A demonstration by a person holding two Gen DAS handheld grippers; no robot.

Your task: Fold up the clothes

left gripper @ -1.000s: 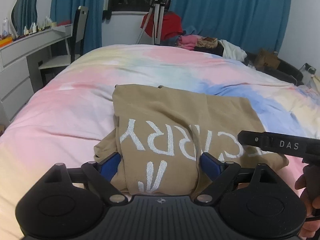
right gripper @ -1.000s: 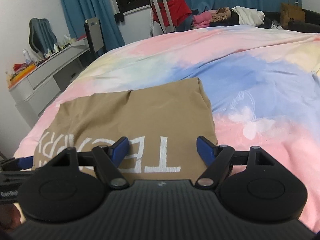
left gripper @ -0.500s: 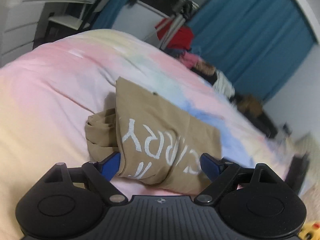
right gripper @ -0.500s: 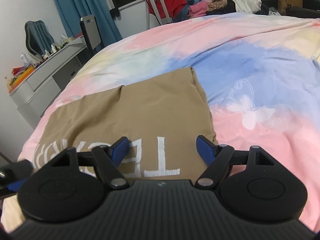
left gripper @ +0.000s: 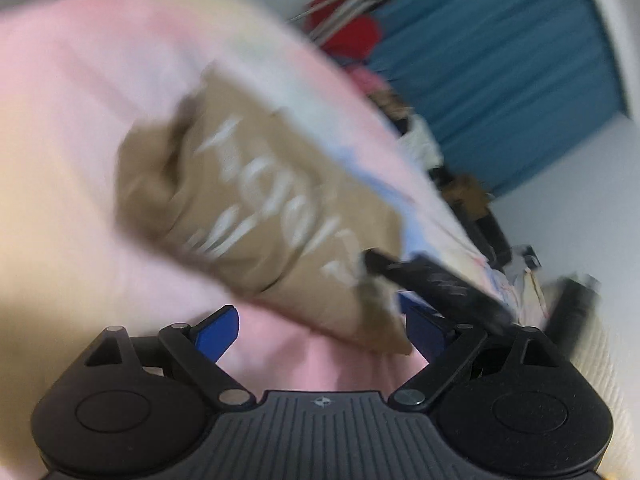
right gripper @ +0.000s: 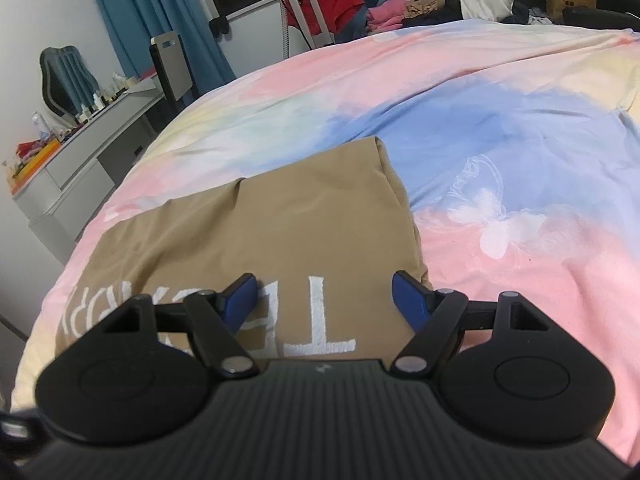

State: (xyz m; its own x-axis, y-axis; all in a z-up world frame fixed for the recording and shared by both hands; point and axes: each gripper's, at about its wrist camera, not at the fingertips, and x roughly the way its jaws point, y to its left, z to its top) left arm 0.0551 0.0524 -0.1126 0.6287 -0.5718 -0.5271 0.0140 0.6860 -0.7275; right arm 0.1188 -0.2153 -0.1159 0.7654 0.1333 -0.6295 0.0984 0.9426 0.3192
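left wrist view, heavily motion-blurred and tilted: the left gripper (left gripper: 320, 326) has its jaws spread wide with nothing between them, only pink bedspread (left gripper: 80, 120) under the gap. the tan garment (left gripper: 256, 200), folded, with white lettering, lies on the bed ahead of the fingers; its near corner sits just beside the right-hand fingertip, and contact cannot be judged through the blur. a black bar-shaped object (left gripper: 432, 280) crosses that corner on the right; what it is cannot be told. blue curtains (left gripper: 500, 80) are beyond.

right wrist view, sharp: a grey dresser (right gripper: 80, 160) stands at far left beside the bed. the right gripper (right gripper: 324, 294) is wide open and empty, positioned over the garment's near lettered edge. the garment lies flat as a rectangle on the left-centre of the multicoloured bedspread. a heap of clothes (right gripper: 420, 8) is beyond the bed.
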